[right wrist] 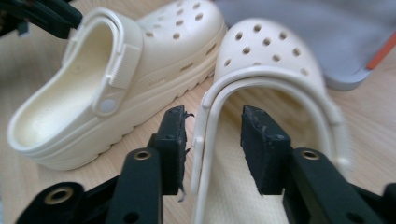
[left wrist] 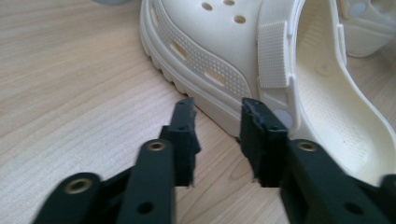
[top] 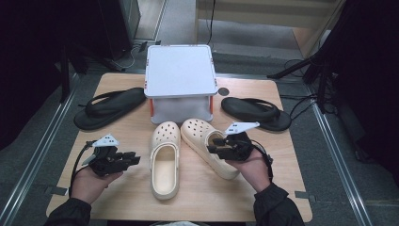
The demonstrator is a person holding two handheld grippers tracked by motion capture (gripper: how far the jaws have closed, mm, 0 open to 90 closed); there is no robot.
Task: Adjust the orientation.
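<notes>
the right gripper (right wrist: 212, 121) has its jaws apart astride the side wall of the right clog (top: 209, 146) mid-table, seemingly a grasp or release, while the left gripper (left wrist: 217, 126), jaws apart and empty, next must close in on the left clog (left wrist: 280, 70).

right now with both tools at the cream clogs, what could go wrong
1. The right tool straddles only the thin heel strap of the right clog; its jaws stand apart, so the strap could pivot or slip out.
2. The left tool is open at the sole edge of the left clog; closing there may just push it into the other clog.
</notes>
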